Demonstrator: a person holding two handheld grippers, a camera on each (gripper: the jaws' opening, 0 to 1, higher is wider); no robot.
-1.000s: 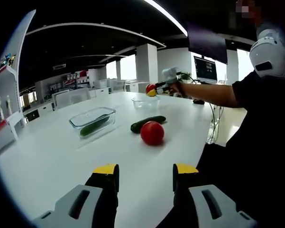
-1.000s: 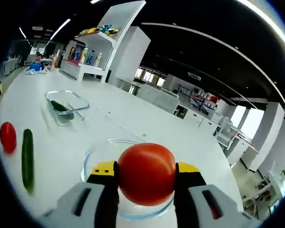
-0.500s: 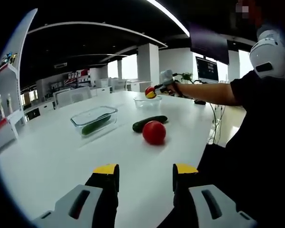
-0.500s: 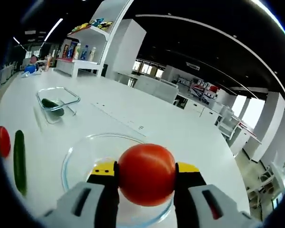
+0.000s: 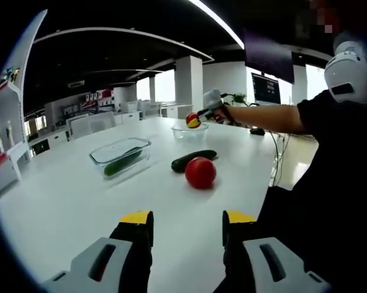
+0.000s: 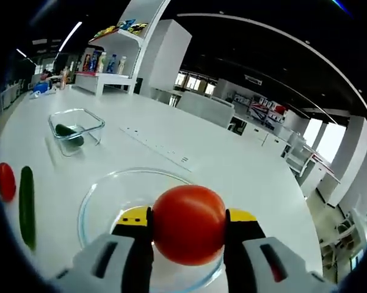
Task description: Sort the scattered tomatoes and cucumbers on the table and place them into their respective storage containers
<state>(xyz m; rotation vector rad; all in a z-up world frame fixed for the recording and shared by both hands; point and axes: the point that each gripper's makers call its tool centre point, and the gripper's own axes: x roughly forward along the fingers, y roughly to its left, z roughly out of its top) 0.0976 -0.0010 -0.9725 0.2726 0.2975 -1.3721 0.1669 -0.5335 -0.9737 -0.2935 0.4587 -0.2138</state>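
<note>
Right gripper (image 6: 188,229) — fingers clamped on tomato (image 6: 188,224), directly above round glass bowl (image 6: 104,201). Left gripper (image 5: 187,223) — fingers apart, empty, well short of bowl.

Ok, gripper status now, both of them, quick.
Left gripper: open, holding nothing, above the table.
Right gripper: closed on a tomato, over the round glass bowl.

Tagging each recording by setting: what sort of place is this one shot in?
Probably an open-plan office or showroom, not a kitchen: a long white table, a wall monitor, display shelves with bottles, and rows of white desks under strip lights.
</note>
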